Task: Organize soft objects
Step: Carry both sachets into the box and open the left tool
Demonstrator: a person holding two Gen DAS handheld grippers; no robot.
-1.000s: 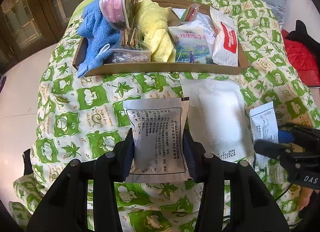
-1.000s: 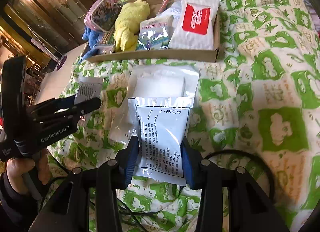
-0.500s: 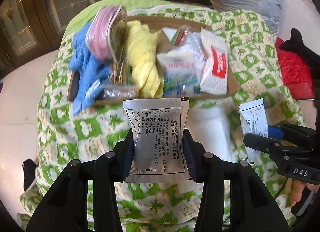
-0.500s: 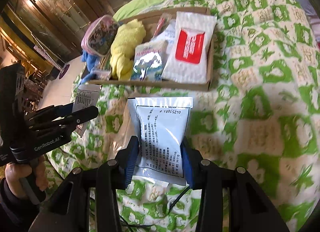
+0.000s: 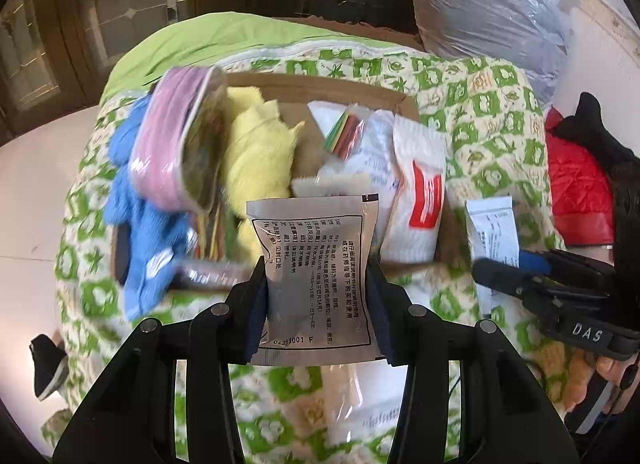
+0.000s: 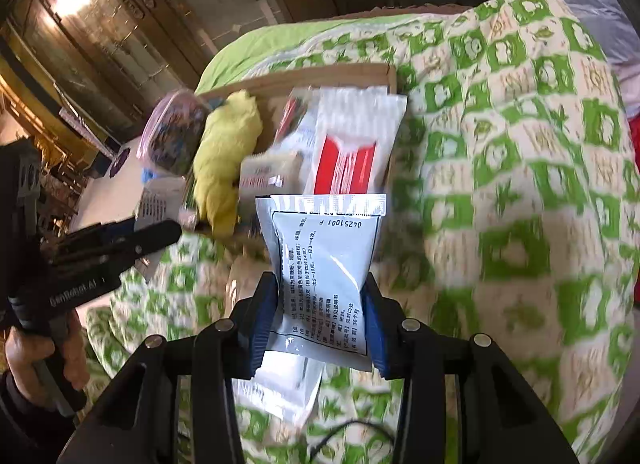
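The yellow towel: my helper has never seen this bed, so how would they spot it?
On the green-and-white quilt sits a shallow cardboard box. The yellow towel lies bunched in its left half, between the pink pouch and the white packets. It is the only yellow thing there.

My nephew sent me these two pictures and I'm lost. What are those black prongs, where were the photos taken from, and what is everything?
There is no robot: a person holds a hand-held gripper in each hand, with a wide-angle camera looking along its two prongs. One picture comes from the left hand-held gripper, the other from the right hand-held gripper. Each is pinching a printed foil sachet: the left sachet and the right sachet. Below lies a green patterned quilt with a cardboard tray holding a yellow cloth, a blue cloth, a pink pouch and packets.
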